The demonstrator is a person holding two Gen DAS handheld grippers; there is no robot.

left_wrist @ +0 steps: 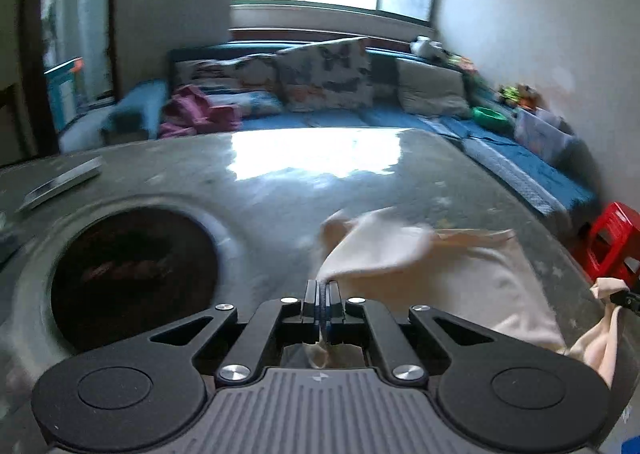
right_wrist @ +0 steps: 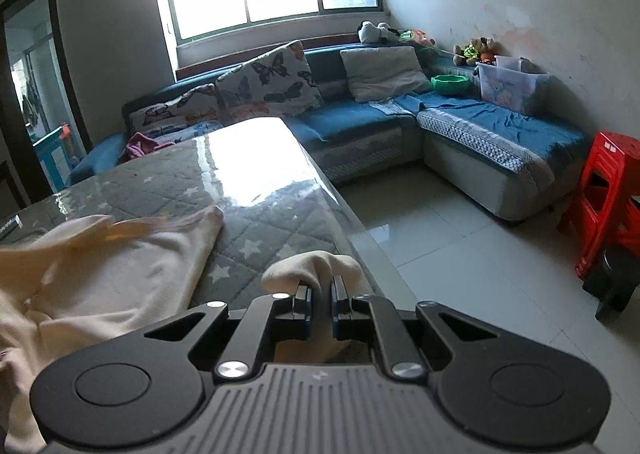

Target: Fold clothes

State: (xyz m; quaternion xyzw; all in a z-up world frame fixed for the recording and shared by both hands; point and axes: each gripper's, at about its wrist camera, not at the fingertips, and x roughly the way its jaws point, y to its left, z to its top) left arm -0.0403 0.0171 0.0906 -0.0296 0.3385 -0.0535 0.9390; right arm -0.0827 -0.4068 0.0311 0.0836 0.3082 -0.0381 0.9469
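Note:
A cream garment [left_wrist: 448,278] lies partly spread on the grey star-patterned table [left_wrist: 280,189]. My left gripper [left_wrist: 322,290] is shut on one edge of the garment, which rises from the jaws as a lifted flap. My right gripper [right_wrist: 320,294] is shut on another bunched part of the same garment [right_wrist: 120,274] near the table's right edge; that gripper also shows at the right edge of the left wrist view [left_wrist: 624,298]. The cloth is motion-blurred in both views.
A round dark opening [left_wrist: 132,278] sits in the table at the left. A flat silver object [left_wrist: 60,183] lies at the far left. A blue corner sofa [right_wrist: 460,121] with cushions stands behind. A red plastic stool [right_wrist: 608,193] stands on the tiled floor at the right.

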